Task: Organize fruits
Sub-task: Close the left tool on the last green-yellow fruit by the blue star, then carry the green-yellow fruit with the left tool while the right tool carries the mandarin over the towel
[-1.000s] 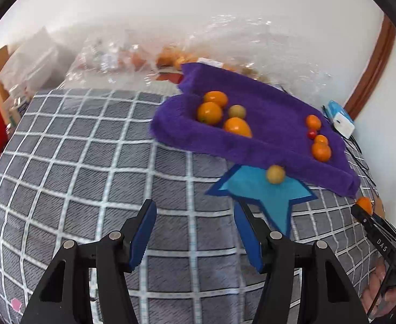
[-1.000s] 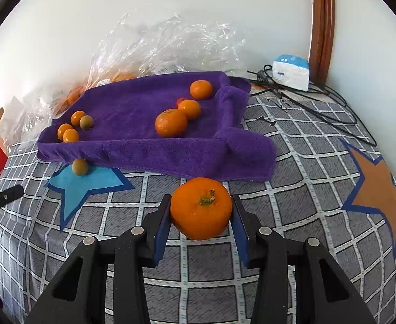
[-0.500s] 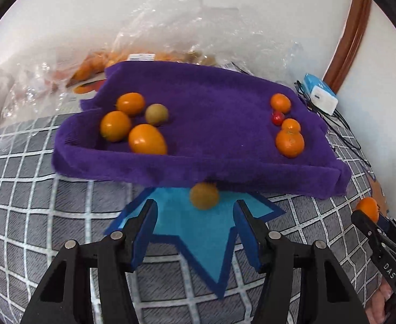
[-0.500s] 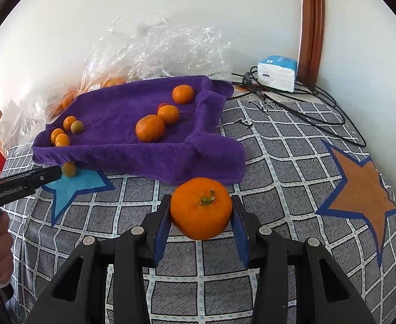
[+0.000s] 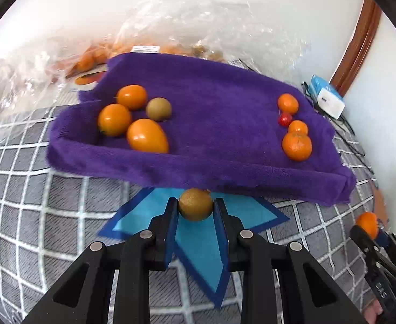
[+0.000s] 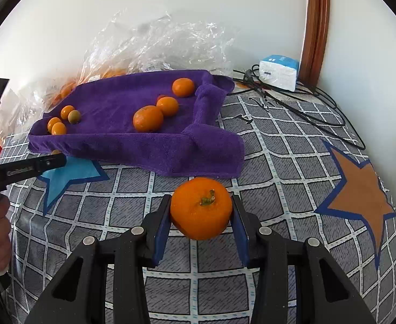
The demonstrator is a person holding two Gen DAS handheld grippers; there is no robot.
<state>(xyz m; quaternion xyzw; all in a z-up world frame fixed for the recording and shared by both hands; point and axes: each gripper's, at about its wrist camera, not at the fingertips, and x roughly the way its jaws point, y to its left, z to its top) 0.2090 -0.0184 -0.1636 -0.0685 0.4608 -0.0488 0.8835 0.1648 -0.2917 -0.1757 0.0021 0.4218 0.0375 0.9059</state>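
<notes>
A purple towel (image 5: 214, 124) lies on the checked cloth with small orange fruits at its left (image 5: 114, 118) and mandarins at its right (image 5: 296, 145). My left gripper (image 5: 195, 210) is closed around a small brownish-yellow fruit (image 5: 195, 207) on the blue star patch (image 5: 198, 248), at the towel's front edge. My right gripper (image 6: 200, 210) is shut on a large mandarin (image 6: 200, 208) and holds it in front of the towel (image 6: 144, 140). The right gripper also shows at the far right of the left wrist view (image 5: 370, 232).
Crumpled clear plastic bags (image 6: 157, 46) with more fruit lie behind the towel against the wall. A white and blue box (image 6: 279, 73) with black cables (image 6: 306, 108) sits at the back right. An orange star patch (image 6: 359, 189) is on the right.
My left gripper has moved forward to the small fruit on the blue star and closed around it. My right gripper still holds the mandarin and has drifted back a little.
</notes>
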